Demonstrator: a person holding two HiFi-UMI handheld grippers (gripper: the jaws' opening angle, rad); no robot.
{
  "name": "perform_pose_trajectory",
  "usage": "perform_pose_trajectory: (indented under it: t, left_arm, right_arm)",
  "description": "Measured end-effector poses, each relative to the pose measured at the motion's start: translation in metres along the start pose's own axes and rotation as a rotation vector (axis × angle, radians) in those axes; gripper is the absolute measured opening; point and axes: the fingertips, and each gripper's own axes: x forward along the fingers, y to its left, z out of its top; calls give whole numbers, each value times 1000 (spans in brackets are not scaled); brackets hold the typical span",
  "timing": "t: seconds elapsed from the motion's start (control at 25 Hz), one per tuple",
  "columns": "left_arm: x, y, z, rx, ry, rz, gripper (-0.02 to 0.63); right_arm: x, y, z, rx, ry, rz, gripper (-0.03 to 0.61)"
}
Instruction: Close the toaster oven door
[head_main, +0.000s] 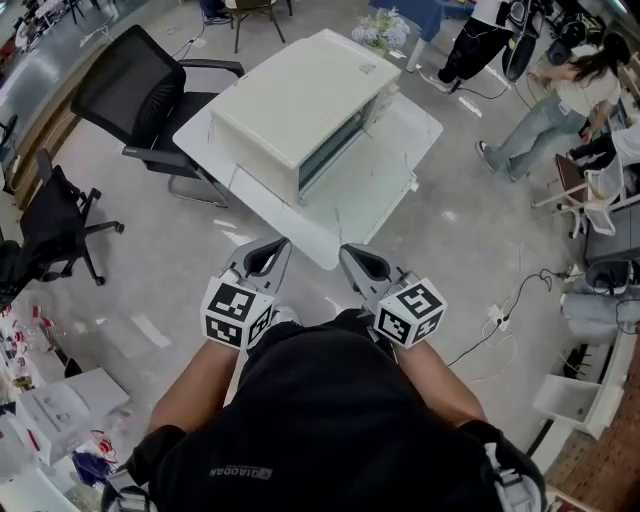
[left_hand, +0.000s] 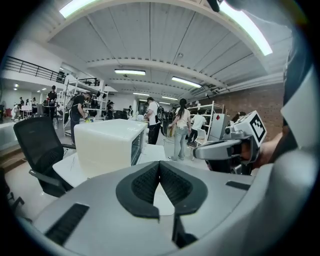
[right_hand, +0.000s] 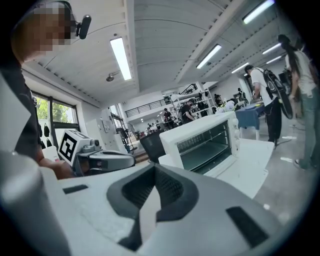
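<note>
A cream toaster oven stands on a white table. Its glass door hangs open, folded down flat toward me. The right gripper view shows the oven with its open cavity and the lowered door. In the left gripper view I see its side. Both grippers hang close to my body, short of the table's near corner and touching nothing. My left gripper is shut and empty, fingertips meeting. My right gripper is shut and empty too.
A black office chair stands left of the table and another at the far left. People stand at the back right. Boxes lie on the floor at lower left, cables at right.
</note>
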Motion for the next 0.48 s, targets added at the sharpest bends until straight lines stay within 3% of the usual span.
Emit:
perform_pose_trajectory:
  t: [0.48]
  left_arm:
    - [29,20,16,-67,-23,73,3]
  right_arm:
    - [27,-38,27,-42,22,63,2]
